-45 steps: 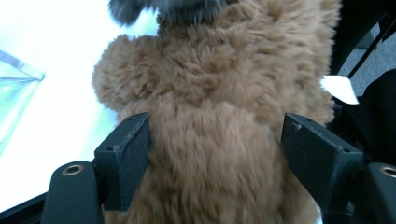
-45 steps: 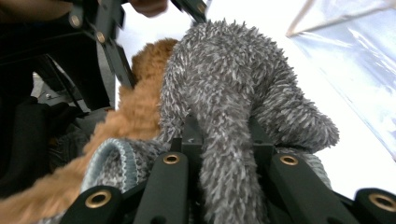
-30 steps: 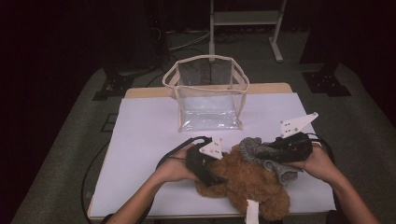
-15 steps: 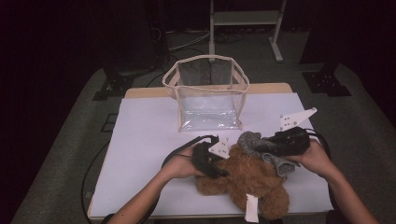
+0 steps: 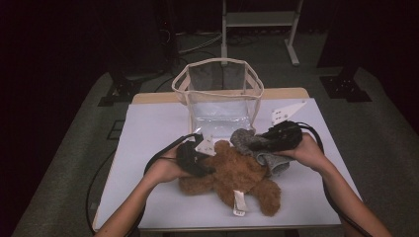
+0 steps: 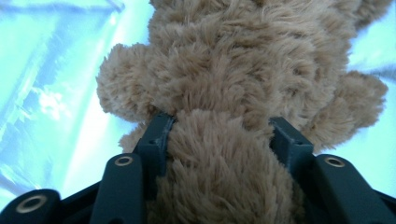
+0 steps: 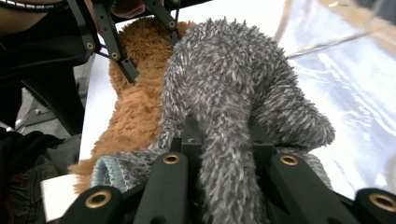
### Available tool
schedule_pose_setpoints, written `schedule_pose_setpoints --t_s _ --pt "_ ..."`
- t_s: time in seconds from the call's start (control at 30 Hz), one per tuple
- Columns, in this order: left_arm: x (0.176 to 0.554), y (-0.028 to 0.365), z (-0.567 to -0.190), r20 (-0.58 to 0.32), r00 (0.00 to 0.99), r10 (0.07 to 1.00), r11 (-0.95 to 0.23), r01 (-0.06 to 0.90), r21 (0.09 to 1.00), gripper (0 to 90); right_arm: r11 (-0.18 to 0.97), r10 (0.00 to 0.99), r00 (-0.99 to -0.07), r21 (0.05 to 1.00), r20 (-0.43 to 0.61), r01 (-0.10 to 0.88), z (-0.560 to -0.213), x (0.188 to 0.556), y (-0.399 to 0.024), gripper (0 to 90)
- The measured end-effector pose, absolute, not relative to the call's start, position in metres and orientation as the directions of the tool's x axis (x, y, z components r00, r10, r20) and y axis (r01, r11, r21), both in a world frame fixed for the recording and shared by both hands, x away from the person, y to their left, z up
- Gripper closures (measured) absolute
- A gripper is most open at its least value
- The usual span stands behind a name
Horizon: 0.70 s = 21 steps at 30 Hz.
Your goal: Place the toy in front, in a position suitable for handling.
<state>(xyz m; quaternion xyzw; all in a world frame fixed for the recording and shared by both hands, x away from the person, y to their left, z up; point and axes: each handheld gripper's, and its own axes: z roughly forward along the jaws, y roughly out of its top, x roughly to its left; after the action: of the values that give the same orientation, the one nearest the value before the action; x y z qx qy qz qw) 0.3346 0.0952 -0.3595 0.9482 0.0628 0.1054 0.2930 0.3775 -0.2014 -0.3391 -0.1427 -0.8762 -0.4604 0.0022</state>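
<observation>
Two grips are set: left gripper, jaws just closed, clamps a limb of the brown teddy, right gripper is shut on the grey fuzzy cloth. Both lie on the white table, just in front of the clear bag. Step looks like lift & carry; next move prob needs both raised over the bag rim w/o snagging.

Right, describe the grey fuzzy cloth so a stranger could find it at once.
Start at the white table and the clear bag standing at its far side. Just in front of the bag, the grey fuzzy cloth lies bunched against the brown teddy bear, pinched by the right hand-held gripper. It alone is grey.
</observation>
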Motion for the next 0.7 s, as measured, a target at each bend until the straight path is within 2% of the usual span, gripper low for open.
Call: schedule_pose_setpoints --t_s 0.07,0.23,0.33,0.4,0.5,0.7 --pt "0.33 0.101 -0.362 0.151 0.973 0.174 -0.809 0.054 0.585 44.6 0.553 0.229 -0.962 0.793 0.151 0.256 -0.347 0.376 -0.191 74.3" --pt "0.327 0.102 -0.356 0.092 0.982 0.166 -0.787 0.075 0.613 27.8 0.568 0.193 -0.967 0.784 0.166 0.249 -0.369 0.357 -0.18 74.4" --pt "0.327 0.097 -0.356 0.076 0.987 0.142 -0.79 0.066 0.61 30.7 0.562 0.188 -0.969 0.791 0.162 0.242 -0.372 0.349 -0.182 74.4" --pt "0.325 0.095 -0.36 0.075 0.988 0.136 -0.784 0.061 0.617 37.2 0.562 0.192 -0.969 0.793 0.152 0.236 -0.371 0.345 -0.186 74.4" --pt "0.319 0.099 -0.365 0.07 0.988 0.138 -0.772 0.063 0.633 41.6 0.556 0.202 -0.97 0.8 0.133 0.225 -0.363 0.348 -0.187 74.4" --pt "0.312 0.104 -0.363 0.075 0.99 0.119 -0.776 0.045 0.63 41.3 0.543 0.2 -0.971 0.81 0.133 0.223 -0.359 0.358 -0.172 74.4"
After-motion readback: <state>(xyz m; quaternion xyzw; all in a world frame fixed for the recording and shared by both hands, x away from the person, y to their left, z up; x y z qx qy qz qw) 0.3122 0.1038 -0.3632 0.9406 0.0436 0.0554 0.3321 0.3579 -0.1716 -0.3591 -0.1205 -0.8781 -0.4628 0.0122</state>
